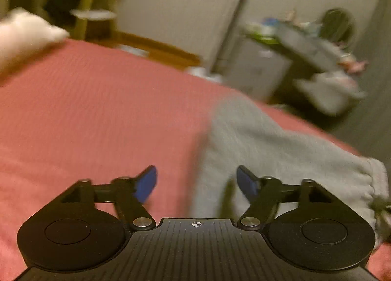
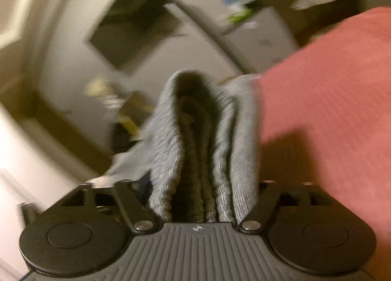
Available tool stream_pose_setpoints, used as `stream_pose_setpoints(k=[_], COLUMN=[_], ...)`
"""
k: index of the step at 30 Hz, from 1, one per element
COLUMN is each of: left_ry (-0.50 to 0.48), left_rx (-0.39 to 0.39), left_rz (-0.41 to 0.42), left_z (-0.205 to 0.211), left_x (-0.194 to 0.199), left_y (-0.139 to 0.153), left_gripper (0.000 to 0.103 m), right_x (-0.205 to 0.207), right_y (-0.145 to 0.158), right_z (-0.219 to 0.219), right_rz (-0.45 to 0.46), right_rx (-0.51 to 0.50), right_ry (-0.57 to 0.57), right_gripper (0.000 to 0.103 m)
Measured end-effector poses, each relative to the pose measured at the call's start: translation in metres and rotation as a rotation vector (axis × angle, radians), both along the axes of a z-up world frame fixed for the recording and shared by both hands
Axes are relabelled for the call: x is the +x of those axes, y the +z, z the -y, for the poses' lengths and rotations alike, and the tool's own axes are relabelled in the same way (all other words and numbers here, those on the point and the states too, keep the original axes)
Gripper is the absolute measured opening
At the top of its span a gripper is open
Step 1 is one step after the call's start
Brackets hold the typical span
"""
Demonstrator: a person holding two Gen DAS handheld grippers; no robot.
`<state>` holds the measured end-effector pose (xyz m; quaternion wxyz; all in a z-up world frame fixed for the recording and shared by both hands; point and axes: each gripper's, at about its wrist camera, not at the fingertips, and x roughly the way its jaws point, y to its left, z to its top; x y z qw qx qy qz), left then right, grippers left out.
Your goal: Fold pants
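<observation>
Where the red ribbed bedspread (image 1: 85, 114) covers the bed, it fills most of the left wrist view and runs up the right side of the right wrist view. The grey sweatpants (image 1: 268, 146) lie on it toward its right edge in the left view, with the gathered elastic waistband (image 1: 374, 183) at the far right, close to the edge of the frame. A white pillow (image 1: 24, 34) sits at the upper left of the bedspread. Beyond the bed, blurred, stand a pale wall, a grey cabinet (image 1: 259, 73) and a cluttered shelf (image 1: 305, 36).

The right gripper (image 2: 202, 198) is clamped on a bunched, ribbed fold of the sweatpants (image 2: 195, 139); the cloth stands up between its arms and hides the fingertips, lifted beside the bedspread (image 2: 330, 110). A dark framed panel (image 2: 136, 22) hangs on the wall behind.

The left gripper (image 1: 196, 183) hovers over the near edge of the sweatpants, its blue pads (image 1: 146, 184) spread wide apart, with nothing between them.
</observation>
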<state>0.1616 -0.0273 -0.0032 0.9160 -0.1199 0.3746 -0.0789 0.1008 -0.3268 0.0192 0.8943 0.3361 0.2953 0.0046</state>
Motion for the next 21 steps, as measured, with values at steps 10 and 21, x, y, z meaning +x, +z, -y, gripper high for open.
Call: stream_pose_setpoints(k=[10, 21], left_ry=[-0.140, -0.106], left_rx=[-0.050, -0.043], left_rz=[-0.137, -0.188], left_z=[0.007, 0.027], left_x=[-0.098, -0.095], left_y=[-0.059, -0.075], left_gripper=[0.096, 0.095], right_x=[-0.064, -0.057], right_y=[-0.034, -0.086], right_z=[-0.007, -0.011], right_rz=[-0.008, -0.039], right_rx=[0.187, 0.407], right_ry=[-0.124, -0.137], right_gripper=[0.089, 0.087])
